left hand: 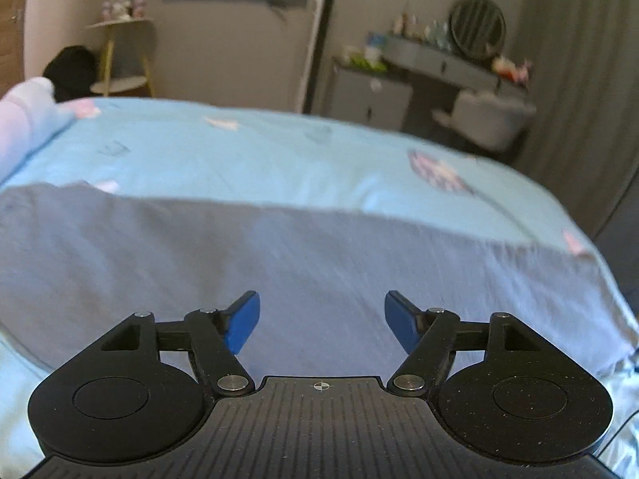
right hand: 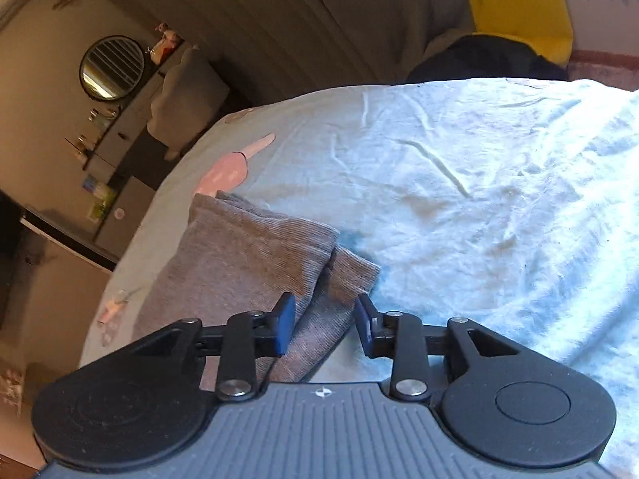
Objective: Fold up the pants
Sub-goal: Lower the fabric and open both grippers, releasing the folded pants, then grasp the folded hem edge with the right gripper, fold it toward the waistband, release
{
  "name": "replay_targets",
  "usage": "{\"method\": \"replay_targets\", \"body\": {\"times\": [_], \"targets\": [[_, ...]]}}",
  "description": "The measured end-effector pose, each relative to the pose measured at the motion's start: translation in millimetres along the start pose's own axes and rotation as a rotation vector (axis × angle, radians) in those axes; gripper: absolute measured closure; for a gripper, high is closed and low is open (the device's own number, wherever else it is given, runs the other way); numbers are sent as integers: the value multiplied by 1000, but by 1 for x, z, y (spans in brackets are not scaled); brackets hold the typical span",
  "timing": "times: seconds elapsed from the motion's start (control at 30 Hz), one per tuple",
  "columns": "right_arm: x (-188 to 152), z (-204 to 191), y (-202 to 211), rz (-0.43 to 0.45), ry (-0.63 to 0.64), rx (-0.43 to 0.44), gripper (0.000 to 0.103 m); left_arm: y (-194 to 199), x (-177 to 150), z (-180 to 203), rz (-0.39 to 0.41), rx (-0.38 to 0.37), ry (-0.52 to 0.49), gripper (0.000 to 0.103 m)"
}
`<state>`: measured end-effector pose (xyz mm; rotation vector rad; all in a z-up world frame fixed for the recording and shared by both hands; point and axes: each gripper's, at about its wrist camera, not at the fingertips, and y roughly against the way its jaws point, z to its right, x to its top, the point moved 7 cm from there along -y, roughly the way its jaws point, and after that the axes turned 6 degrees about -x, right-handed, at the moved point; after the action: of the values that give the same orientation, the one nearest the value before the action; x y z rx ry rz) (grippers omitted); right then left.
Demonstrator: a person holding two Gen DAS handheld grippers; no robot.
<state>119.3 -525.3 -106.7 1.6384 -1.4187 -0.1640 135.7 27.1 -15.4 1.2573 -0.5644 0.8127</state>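
Closest in, the left gripper is hanging over the grey pants with its jaws spread wide and nothing caught between the blue pads, just grey fabric showing below the gap. The pants are lying flat on the bed, covering most of the near part of the light blue sheet, with their far edge running straight across it. Over on the other side, the right gripper is sitting at the leg ends of the pants, its jaws partly apart; the two stacked cuffs are poking out past and between the pads, but the pads aren't pressing on the cloth, so it isn't pinching anything. The cuffs are lying one on top of the other, slightly offset, pointing toward the crumpled pale part of the sheet. Further back on the bed there are pink cartoon prints scattered over the sheet, and a rolled pale blanket is sitting at the left edge. Beyond the bed, a grey dresser with a round mirror is standing against the wall, with a padded chair in front of it and a small yellow-legged side table off to the left.
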Motion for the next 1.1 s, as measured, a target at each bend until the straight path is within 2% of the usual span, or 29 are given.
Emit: {"method": "replay_targets", "body": {"times": [0.1,0.23,0.33,0.4,0.47,0.5,0.53,0.6,0.67,0.77,0.9,0.93,1.0,1.03,1.07,1.1], "targets": [[3,-4,3,0,-31,75,71,-27,-21,10,-60,22,22,28],[3,-9,-6,-37,-58,101,66,-53,-47,12,-154,37,91,28],[1,-11,-19,-73,-62,67,63,-55,-55,17,-149,68,24,28],[-1,-13,-24,-79,-88,87,63,-54,-57,19,-145,72,-7,28],[0,-19,-26,-66,-99,122,68,-52,-59,18,-138,73,-10,27],[0,-22,-26,-57,-90,128,75,-53,-59,19,-137,71,-10,27],[0,-28,-27,-40,-64,124,98,-53,-60,19,-134,71,-12,27],[2,-33,-24,-14,2,82,99,-51,-60,20,-125,75,-21,27],[3,-35,-12,32,25,88,100,-51,-58,22,-115,81,-28,27],[3,-29,2,95,52,40,100,-45,-54,25,-79,71,-25,27],[-3,-9,-14,11,99,-82,99,-49,-56,25,-99,63,-27,26],[-1,-6,-10,17,92,-76,97,-51,-58,24,-106,71,-31,26],[6,1,3,52,44,-55,80,-52,-61,24,-103,82,-49,25],[10,6,8,64,21,-60,58,-53,-61,25,-102,84,-51,24],[12,11,10,70,-2,-47,45,-54,-61,26,-100,82,-51,23],[13,14,8,57,-28,-14,43,-54,-61,26,-98,78,-50,21]]}}
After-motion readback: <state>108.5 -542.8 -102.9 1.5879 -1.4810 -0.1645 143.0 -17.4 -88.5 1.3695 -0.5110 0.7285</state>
